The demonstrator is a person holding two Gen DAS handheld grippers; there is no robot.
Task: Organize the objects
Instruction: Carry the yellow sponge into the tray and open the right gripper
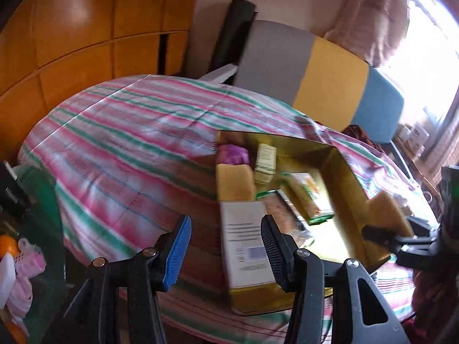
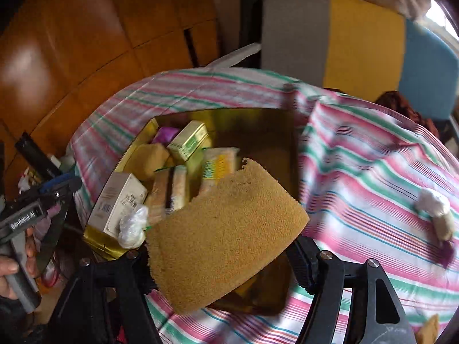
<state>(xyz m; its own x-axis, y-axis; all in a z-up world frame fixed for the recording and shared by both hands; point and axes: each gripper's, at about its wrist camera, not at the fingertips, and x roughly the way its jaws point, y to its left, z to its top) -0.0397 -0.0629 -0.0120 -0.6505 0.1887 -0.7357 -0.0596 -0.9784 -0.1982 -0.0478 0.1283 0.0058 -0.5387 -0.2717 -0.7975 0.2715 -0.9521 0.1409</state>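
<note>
Sponge (image 2: 226, 238) sits squeezed in the right gripper (image 2: 223, 261), over the gold box (image 2: 255, 123) on the striped cloth (image 2: 358, 157). The left gripper (image 1: 226, 255) is wide apart, holding nothing, beside the box.

Two sponges (image 2: 223, 235), one gold box (image 2: 258, 120)

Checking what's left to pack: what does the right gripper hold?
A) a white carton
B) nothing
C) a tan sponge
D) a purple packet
C: the right gripper is clamped on the tan sponge, held above the gold box.
</note>
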